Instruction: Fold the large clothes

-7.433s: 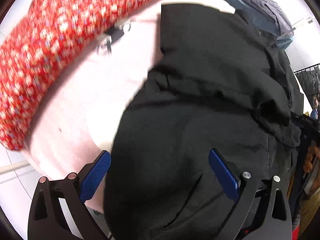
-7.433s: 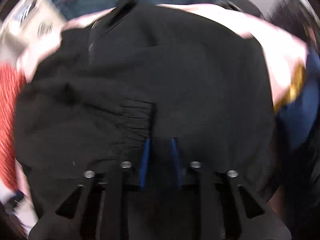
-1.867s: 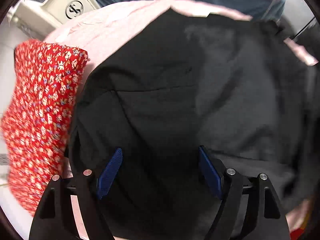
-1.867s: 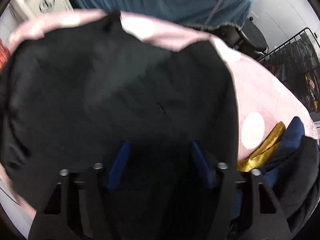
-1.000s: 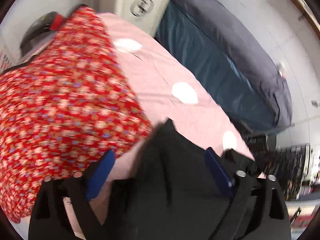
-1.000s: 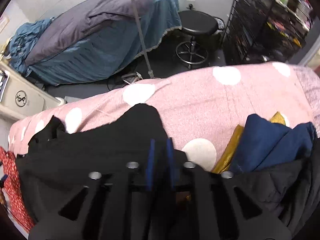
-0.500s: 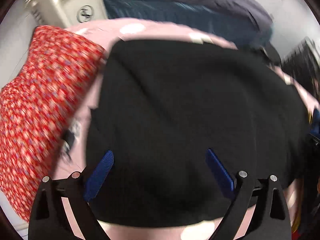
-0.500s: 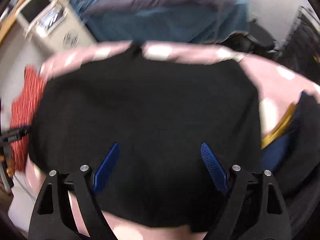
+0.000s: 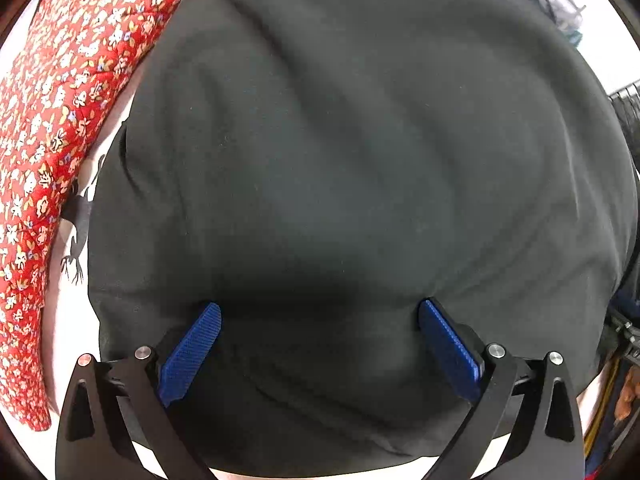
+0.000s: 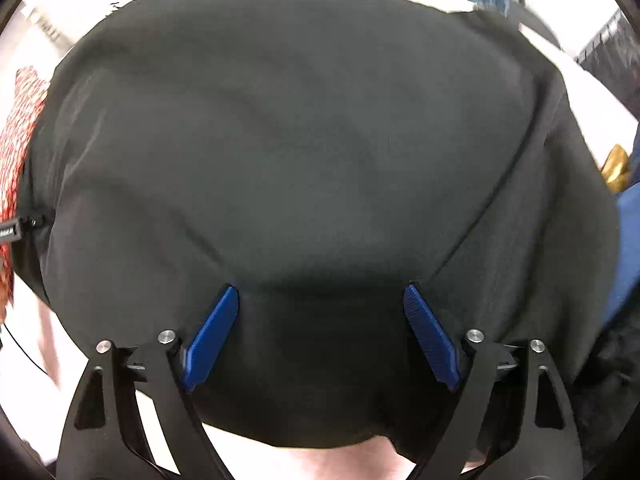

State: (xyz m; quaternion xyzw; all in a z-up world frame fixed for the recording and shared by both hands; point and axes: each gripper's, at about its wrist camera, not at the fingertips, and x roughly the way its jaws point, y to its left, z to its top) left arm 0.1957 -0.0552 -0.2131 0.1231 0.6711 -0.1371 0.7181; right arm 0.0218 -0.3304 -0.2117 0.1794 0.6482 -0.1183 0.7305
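Note:
A large black garment [image 9: 352,160] lies folded flat on the pink surface and fills most of both views; it also shows in the right wrist view [image 10: 304,152]. My left gripper [image 9: 320,312] is open, its blue pads [image 9: 192,348] spread wide, pressed down close on the cloth's near part. My right gripper [image 10: 320,296] is also open with blue pads [image 10: 430,336] apart, low over the same garment near its front edge. Neither holds anything.
A red floral garment [image 9: 52,128] lies along the left, also at the left edge of the right wrist view [image 10: 16,136]. Dark blue cloth [image 10: 628,248] and a gold piece [image 10: 616,168] lie right. The pink surface [image 10: 344,460] shows at the near edge.
Both grippers have dropped closer onto the black garment, which now fills the views. The right gripper, shut on the cloth a second ago, stands open.

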